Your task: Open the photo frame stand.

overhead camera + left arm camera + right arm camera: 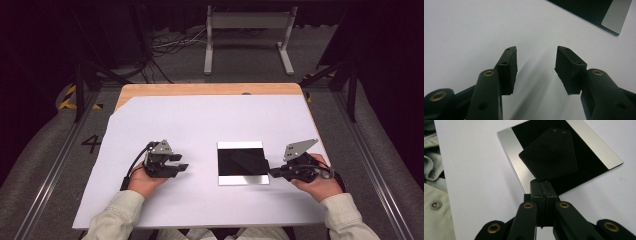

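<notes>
A square plate (243, 179) with a black middle and silver strips along two sides lies flat on the white sheet (200, 125), right of centre. A thin black card (250, 161) hangs just over it, tilted. My right gripper (272, 174) is shut on the card's near corner. In the right gripper view the closed jaws (543, 183) pinch the card (550, 155) above the plate (509, 152). My left gripper (181, 162) rests on the sheet left of the plate, open with nothing in it. In the left gripper view its jaws (537, 50) stand wide apart over bare sheet, and the plate's corner (616, 15) shows at the top right.
The white sheet covers most of a wooden table (200, 89), whose far edge shows bare. A metal stand (247, 35) and cables stand on the floor beyond. A light sleeve (434, 195) lies at the left of the right gripper view.
</notes>
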Motion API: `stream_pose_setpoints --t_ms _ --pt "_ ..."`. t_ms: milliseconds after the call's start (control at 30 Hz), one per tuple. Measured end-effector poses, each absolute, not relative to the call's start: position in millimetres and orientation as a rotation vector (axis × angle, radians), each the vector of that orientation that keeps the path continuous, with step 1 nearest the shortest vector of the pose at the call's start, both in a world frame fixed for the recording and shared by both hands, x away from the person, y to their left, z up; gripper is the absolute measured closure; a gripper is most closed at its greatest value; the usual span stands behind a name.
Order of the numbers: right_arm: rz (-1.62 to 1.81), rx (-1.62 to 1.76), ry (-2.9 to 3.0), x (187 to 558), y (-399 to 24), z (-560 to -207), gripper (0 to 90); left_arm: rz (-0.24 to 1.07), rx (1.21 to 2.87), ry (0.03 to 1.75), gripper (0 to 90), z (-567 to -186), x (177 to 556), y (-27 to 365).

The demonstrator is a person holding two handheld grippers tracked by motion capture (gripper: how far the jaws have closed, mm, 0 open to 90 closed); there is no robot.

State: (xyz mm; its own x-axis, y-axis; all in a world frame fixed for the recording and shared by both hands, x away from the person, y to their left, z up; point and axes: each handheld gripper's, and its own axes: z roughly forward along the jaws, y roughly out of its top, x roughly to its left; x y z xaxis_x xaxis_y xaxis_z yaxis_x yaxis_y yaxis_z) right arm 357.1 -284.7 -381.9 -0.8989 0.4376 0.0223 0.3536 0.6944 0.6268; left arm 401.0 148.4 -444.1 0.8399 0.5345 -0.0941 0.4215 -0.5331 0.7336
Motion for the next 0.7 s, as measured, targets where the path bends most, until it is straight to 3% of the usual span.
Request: stream_pose_setpoints --t_ms 700 --pt "1.241 0.719 2.641 358.7 -283.1 -381.8 90.0 0.178 2.213 0.685 52.4 -444.6 400.6 147.2"
